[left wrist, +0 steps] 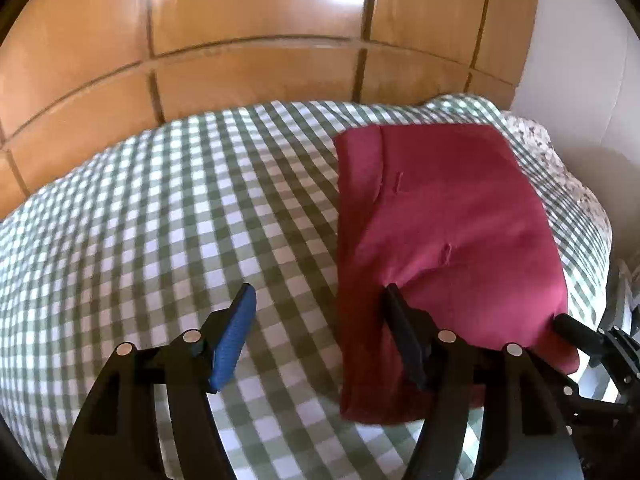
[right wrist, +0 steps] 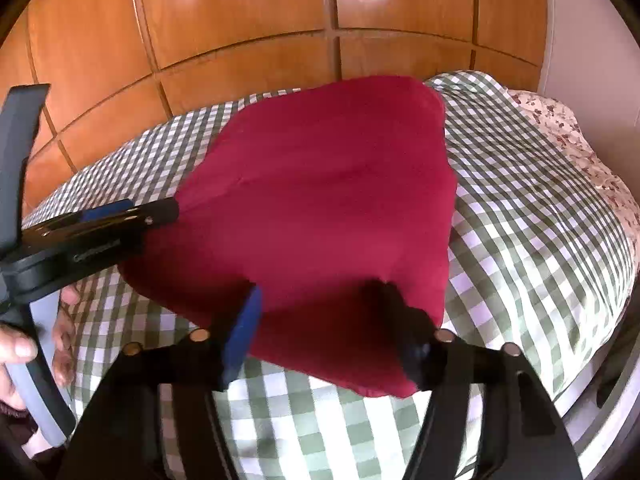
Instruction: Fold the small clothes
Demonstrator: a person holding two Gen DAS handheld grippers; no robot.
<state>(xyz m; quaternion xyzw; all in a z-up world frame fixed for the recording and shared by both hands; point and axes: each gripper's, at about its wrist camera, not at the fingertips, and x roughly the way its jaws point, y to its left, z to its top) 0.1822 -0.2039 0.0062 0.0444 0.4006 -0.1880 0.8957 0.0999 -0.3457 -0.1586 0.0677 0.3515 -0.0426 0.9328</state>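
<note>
A dark red folded garment (left wrist: 444, 232) lies on a green-and-white checked bed cover (left wrist: 160, 208). My left gripper (left wrist: 320, 300) is open; its blue finger (left wrist: 234, 340) is over the cover and its black finger (left wrist: 404, 336) rests on the garment's near left part. In the right wrist view the garment (right wrist: 328, 192) fills the middle. My right gripper (right wrist: 320, 296) is open with the garment's near edge between its fingers. The left gripper (right wrist: 164, 210) shows from the side at the garment's left edge. The right gripper's finger (left wrist: 572, 326) touches the garment's near right corner in the left view.
A wooden wardrobe (right wrist: 240, 20) stands behind the bed. A floral pillow (right wrist: 560, 128) lies at the far right. A white wall (left wrist: 580, 80) is on the right. The bed's right edge (right wrist: 600, 360) drops off near my right gripper.
</note>
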